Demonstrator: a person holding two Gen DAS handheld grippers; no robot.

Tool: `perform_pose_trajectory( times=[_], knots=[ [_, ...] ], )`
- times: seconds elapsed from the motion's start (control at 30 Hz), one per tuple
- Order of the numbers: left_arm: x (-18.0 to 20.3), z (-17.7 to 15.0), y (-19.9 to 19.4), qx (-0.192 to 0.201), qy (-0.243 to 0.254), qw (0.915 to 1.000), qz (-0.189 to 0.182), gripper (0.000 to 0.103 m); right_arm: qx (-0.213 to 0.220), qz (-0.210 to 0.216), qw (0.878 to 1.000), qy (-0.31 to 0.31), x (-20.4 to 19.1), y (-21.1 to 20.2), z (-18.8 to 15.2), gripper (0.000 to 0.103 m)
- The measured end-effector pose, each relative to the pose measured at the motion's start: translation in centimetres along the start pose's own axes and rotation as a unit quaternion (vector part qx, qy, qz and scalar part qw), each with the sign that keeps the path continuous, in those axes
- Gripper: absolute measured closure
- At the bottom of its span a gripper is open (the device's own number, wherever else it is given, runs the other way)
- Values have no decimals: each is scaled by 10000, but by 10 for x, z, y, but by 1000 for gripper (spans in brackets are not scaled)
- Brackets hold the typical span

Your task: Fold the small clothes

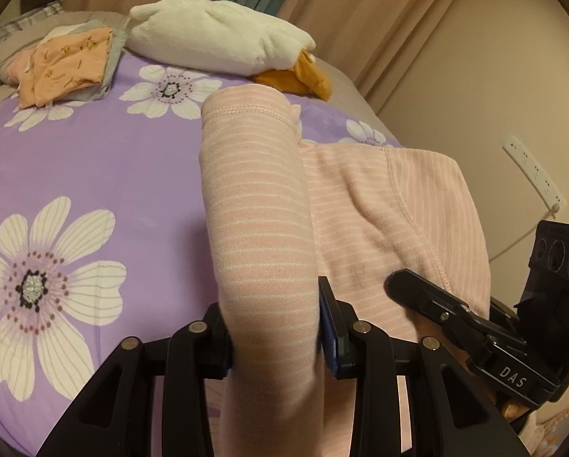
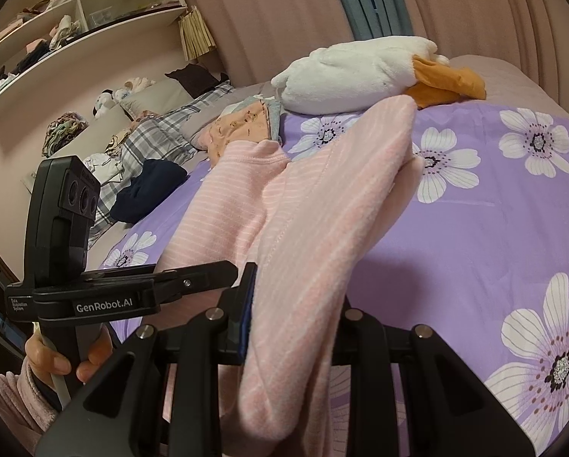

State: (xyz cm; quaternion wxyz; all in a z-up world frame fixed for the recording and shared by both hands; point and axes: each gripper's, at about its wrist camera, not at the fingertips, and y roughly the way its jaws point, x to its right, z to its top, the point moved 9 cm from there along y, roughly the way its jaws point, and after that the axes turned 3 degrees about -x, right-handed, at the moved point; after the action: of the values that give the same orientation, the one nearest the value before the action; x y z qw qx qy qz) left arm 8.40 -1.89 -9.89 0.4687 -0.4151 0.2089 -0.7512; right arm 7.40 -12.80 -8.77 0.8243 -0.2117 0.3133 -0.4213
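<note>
Purple floral bedspread [image 1: 94,160] underneath. Pink striped garment [image 1: 360,198]: light, limp fleece (drapes, bunches). Left gripper [image 1: 274,342] and right gripper [image 2: 292,327] each pinch a gathered edge; hold the hems.

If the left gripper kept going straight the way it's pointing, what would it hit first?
Probably the purple flowered bedspread; the left gripper, clamped on the pink striped garment, tilts downward toward it. Depth is unclear.

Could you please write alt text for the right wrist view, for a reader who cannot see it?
The right hand-held gripper is closed on a pink striped garment that trails forward over a purple flowered bedspread. The left hand-held gripper also grips the garment. A white plush goose and folded clothes lie further back.
</note>
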Motion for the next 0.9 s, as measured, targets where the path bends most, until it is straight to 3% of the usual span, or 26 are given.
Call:
perform_pose_trajectory(
  times=[0.9],
  knots=[
    [-27, 31, 16, 86, -66, 9999, 111, 69, -37, 63, 9999, -96, -5, 35, 20, 76]
  ],
)
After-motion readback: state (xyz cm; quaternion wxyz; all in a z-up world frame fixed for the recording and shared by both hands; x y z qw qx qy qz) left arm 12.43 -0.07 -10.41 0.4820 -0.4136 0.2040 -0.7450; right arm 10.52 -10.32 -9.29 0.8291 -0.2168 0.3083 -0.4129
